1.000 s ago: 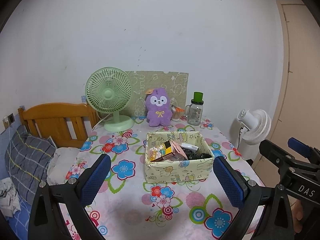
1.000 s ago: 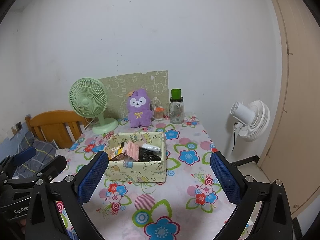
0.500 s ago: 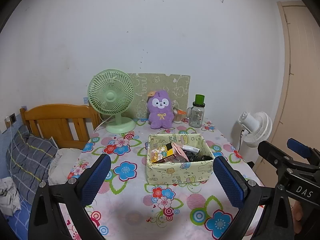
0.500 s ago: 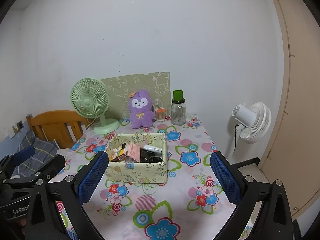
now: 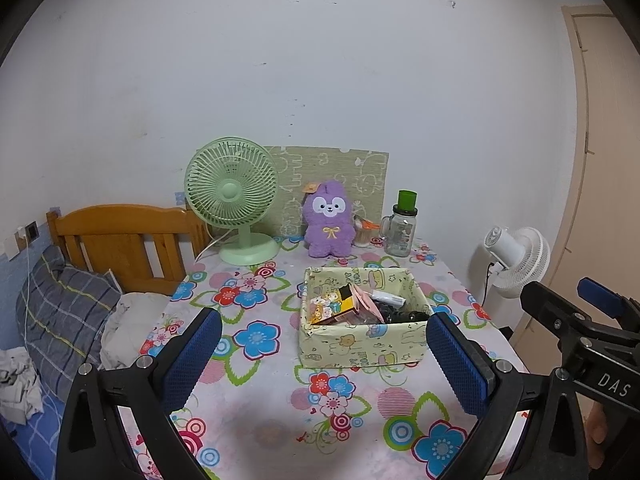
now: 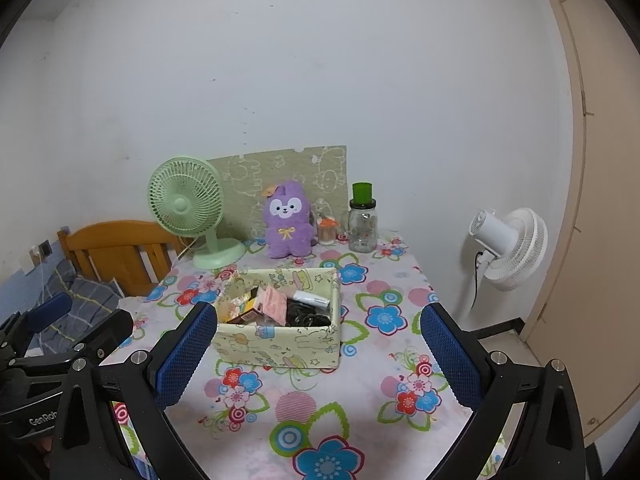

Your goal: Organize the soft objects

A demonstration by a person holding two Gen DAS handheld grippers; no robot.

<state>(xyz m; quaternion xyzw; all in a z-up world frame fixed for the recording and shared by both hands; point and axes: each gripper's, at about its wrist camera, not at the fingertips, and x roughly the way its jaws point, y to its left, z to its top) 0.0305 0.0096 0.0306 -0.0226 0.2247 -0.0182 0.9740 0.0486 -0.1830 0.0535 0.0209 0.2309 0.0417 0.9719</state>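
Here, both grippers spread — purple plush toy (image 5: 329,220) upright

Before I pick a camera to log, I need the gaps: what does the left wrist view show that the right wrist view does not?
Only the left wrist view shows the crumpled white cloth on the bed. Only the right wrist view shows the floor under the white fan. Both show the purple plush, green fan, patterned box, jar, and open tongs, left and right.
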